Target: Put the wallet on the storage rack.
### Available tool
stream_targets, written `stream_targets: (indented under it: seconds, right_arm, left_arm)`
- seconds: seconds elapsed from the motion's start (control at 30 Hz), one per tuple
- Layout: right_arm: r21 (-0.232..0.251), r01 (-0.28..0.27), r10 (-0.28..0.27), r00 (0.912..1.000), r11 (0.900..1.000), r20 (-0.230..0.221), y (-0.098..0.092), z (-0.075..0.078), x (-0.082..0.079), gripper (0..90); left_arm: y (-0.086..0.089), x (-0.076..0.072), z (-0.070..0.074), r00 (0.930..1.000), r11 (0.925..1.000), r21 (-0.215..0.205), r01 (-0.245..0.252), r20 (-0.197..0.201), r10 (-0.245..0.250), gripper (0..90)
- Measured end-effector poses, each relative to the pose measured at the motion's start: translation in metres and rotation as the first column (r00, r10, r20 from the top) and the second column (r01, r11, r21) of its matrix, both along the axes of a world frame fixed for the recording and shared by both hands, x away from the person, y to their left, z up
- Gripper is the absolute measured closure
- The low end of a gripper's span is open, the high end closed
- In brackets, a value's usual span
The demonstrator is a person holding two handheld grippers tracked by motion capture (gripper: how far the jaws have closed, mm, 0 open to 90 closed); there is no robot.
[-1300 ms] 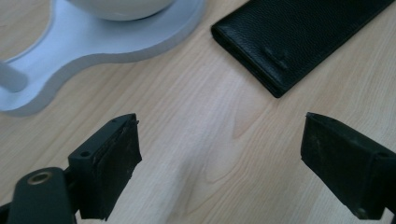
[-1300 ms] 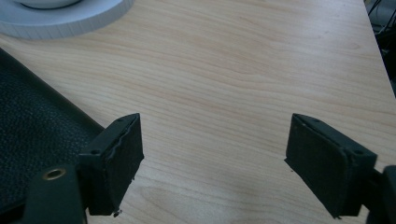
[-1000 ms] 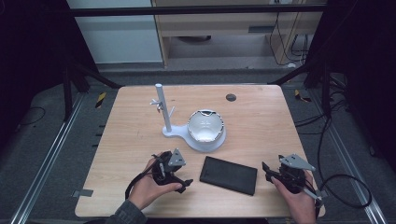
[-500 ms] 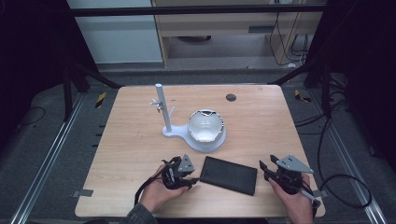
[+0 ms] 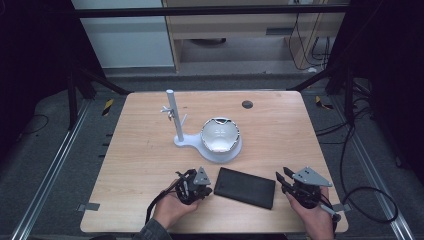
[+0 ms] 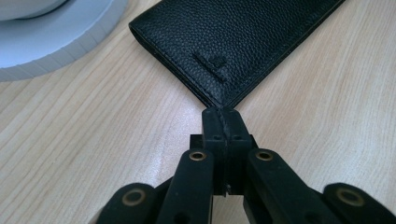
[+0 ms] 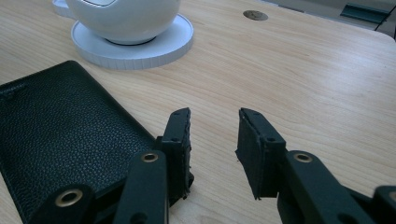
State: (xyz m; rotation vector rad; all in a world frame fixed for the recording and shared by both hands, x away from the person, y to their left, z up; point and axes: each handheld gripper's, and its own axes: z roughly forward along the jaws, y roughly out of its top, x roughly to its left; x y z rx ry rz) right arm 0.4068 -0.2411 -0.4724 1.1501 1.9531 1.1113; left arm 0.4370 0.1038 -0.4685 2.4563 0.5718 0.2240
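Note:
A black leather wallet lies flat near the table's front edge. My left gripper is at its left end. In the left gripper view the jaws are shut together, and my left gripper touches the near corner of the wallet; nothing shows between the jaws. My right gripper sits just right of the wallet. In the right gripper view my right gripper is open with bare wood in the gap, and its left jaw stands by the edge of the wallet.
A white bowl-shaped piece rests on a round white base behind the wallet, joined to an upright white post. A dark round grommet sits in the wooden table at the back.
My left gripper has slid right along the front of the table up to the wallet's left corner. The right gripper has barely shifted.

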Motion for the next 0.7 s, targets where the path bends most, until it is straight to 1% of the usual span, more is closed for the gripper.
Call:
stream_targets:
  seconds: [0.07, 0.1, 0.17, 0.37, 0.6, 0.7]
  right_arm:
    - [-0.001, -0.004, 0.004, 1.0, 1.0, 0.002, 0.0005, -0.0002, -0.0002, 64.6]
    - [-0.005, -0.006, 0.006, 1.0, 1.0, 0.004, 0.0005, -0.0009, 0.0001, 64.5]
    - [-0.005, -0.005, 0.005, 1.0, 1.0, -0.005, 0.0011, -0.0015, 0.0004, 63.8]
    - [-0.008, -0.005, 0.005, 1.0, 1.0, -0.002, 0.0004, -0.0016, 0.0014, 61.6]
    - [-0.01, -0.004, 0.004, 1.0, 1.0, 0.003, -0.0009, -0.0012, 0.0006, 60.6]
    - [-0.01, -0.005, 0.005, 1.0, 1.0, 0.008, -0.0005, -0.0007, 0.0005, 60.6]
  left_arm:
    - [-0.0012, -0.0008, -0.0013, 1.0, 0.9999, 0.01, 0.002, -0.007, -0.002, 90.0]
    - [-0.0018, -0.0016, -0.0006, 1.0, 0.9999, 0.017, 0.002, -0.001, -0.002, 90.0]
    - [-0.0023, -0.0013, 0.0005, 1.0, 0.9997, 0.023, 0.008, -0.004, -0.008, 90.0]
    - [-0.0062, -0.0004, 0.0033, 0.9997, 0.9989, 0.041, 0.023, -0.005, -0.023, 90.0]
    - [-0.0046, 0.0019, -0.0012, 0.9998, 0.9976, 0.068, 0.014, -0.018, -0.013, 90.0]
    - [-0.0066, 0.0039, -0.0032, 0.9995, 0.9964, 0.082, 0.021, -0.023, -0.02, 90.0]
